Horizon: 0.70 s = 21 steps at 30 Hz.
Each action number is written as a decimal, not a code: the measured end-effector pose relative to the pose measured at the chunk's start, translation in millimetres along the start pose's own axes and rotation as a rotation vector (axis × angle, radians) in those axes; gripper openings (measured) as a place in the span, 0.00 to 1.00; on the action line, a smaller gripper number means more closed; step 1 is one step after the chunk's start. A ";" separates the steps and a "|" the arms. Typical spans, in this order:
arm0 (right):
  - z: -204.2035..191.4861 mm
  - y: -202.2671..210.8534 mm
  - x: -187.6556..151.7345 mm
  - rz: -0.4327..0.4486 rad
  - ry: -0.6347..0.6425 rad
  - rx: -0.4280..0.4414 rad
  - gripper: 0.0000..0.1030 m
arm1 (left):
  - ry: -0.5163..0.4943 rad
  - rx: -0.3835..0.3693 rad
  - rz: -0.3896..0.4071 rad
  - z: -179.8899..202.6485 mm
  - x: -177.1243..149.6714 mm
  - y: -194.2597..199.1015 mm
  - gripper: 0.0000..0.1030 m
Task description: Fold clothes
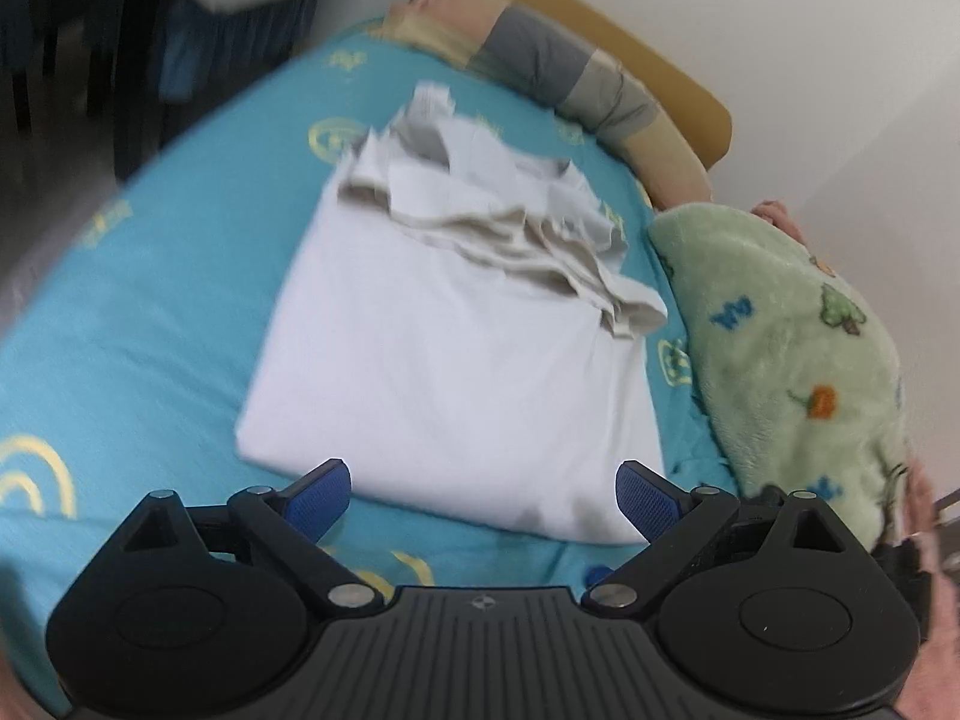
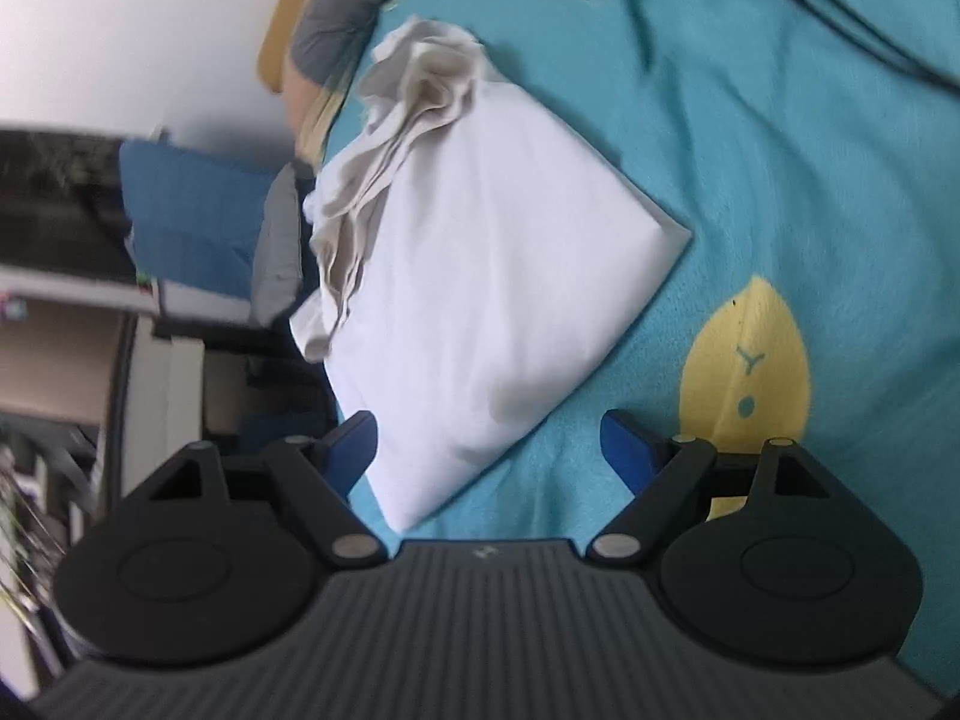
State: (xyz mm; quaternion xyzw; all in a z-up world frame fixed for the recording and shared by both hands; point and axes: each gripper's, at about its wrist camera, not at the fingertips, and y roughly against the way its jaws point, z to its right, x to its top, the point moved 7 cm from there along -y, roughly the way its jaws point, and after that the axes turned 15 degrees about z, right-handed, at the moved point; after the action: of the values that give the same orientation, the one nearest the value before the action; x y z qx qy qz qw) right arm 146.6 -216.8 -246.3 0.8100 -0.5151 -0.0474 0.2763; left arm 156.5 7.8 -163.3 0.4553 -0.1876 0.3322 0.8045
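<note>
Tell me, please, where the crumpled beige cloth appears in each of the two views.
Left wrist view: the crumpled beige cloth lies above the centre, on the far end of the folded white cloth.
Right wrist view: the same cloth is in the upper left, along the white cloth's left edge.
Shared landmark: the striped grey and beige pillow just beyond it.

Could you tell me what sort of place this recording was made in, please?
Most likely a bedroom: the folded white garment lies on a bed with a teal patterned bedspread, a striped pillow sits against the headboard, and a green fleece blanket lies beside it.
</note>
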 end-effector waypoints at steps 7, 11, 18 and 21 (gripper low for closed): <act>8.1 -2.6 22.3 0.124 -0.078 -0.015 0.64 | 0.188 -0.074 -0.134 -9.7 -14.3 -38.4 0.94; 10.8 0.9 32.9 0.182 -0.053 -0.038 0.36 | 0.307 -0.137 -0.222 -12.3 -25.1 -57.4 0.94; -14.9 13.5 35.2 0.245 0.084 0.052 0.06 | 0.409 -0.215 -0.258 -5.1 -28.1 -74.7 0.94; -30.2 30.4 38.6 0.318 0.142 0.099 0.06 | 0.448 -0.189 -0.218 -14.0 -20.6 -75.5 0.93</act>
State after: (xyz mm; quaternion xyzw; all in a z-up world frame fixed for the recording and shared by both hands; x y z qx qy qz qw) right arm 150.9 -247.6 -197.8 0.7322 -0.6178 0.0795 0.2756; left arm 195.2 -15.2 -228.8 0.3105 0.0153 0.3172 0.8960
